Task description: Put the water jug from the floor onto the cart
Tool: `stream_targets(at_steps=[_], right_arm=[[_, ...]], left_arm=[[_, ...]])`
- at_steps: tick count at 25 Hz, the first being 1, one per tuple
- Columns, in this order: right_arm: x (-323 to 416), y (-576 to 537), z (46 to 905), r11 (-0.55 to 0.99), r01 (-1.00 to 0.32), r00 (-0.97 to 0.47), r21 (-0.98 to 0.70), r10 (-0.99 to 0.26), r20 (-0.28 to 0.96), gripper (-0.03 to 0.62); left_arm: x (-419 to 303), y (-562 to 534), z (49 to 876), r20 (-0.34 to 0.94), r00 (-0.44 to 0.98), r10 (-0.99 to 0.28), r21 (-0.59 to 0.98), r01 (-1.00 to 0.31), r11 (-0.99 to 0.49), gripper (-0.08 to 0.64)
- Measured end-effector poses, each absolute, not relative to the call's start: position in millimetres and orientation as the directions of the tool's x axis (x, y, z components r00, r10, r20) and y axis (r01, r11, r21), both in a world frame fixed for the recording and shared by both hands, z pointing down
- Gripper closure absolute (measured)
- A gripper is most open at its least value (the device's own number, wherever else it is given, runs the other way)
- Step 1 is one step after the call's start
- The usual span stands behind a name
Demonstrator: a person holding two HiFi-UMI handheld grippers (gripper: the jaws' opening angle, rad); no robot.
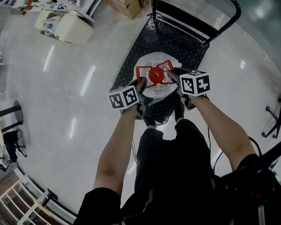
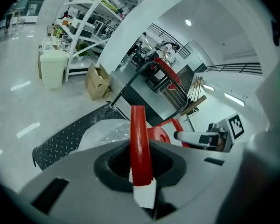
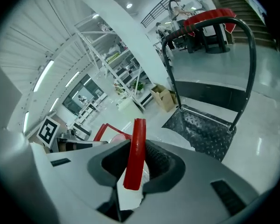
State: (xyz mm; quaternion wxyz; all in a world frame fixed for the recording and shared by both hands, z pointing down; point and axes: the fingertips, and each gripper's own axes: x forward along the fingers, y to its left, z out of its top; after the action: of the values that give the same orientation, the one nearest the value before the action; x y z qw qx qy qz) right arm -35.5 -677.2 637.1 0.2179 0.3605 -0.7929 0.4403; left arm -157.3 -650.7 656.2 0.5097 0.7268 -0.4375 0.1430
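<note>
Gleaming clear round jug (image 1: 150,63) over diamond-plate cart (image 1: 189,43)

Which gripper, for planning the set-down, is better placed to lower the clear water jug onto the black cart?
Neither alone: left gripper and right gripper each clamp the clear jug's red handle frame, over the black ridged cart deck. Probably both.

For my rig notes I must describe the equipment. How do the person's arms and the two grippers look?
The left gripper and right gripper look alike: a light grey body, dark grey around the jaws, and a white cube with black square markers on each. The person wears a black top with short sleeves; the forearms are bare.
</note>
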Motion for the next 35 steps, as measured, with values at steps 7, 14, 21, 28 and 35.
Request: stream_targets(at_steps=[7, 14, 21, 28, 35], right_arm=[[-27.5, -671.9, 674.9, 0.303, -0.790, -0.613, -0.533, -0.401, 0.681, 0.502], [-31.1, -671.3, 683.6, 0.288, -0.785, -0.619, -0.548, -0.392, 0.681, 0.502], [-22.0, -675.0, 678.1, 0.327, -0.801, -0.598, -0.501, -0.404, 0.693, 0.485], [1.0, -681.9, 592.9, 0.368, -0.819, -0.573, -0.440, -0.522, 0.631, 0.479], [17.1, -685.7, 447.8, 0.435, -0.817, -0.574, -0.378, -0.675, 0.464, 0.480]], left_arm=[[-158.1, -654.2, 688.6, 0.649, 0.583, -0.488, 0.625, -0.775, -0.096, 0.508], [-174.1, -649.3, 704.0, 0.672, 0.559, -0.485, 0.599, -0.796, -0.088, 0.508], [-188.8, -649.4, 705.5, 0.709, 0.512, -0.486, 0.517, -0.845, -0.136, 0.455], [-225.5, -628.1, 640.3, 0.689, 0.465, -0.555, 0.470, -0.871, -0.146, 0.437], [-218.1, -643.5, 450.2, 0.379, 0.506, -0.775, 0.435, -0.836, -0.333, 0.437]])
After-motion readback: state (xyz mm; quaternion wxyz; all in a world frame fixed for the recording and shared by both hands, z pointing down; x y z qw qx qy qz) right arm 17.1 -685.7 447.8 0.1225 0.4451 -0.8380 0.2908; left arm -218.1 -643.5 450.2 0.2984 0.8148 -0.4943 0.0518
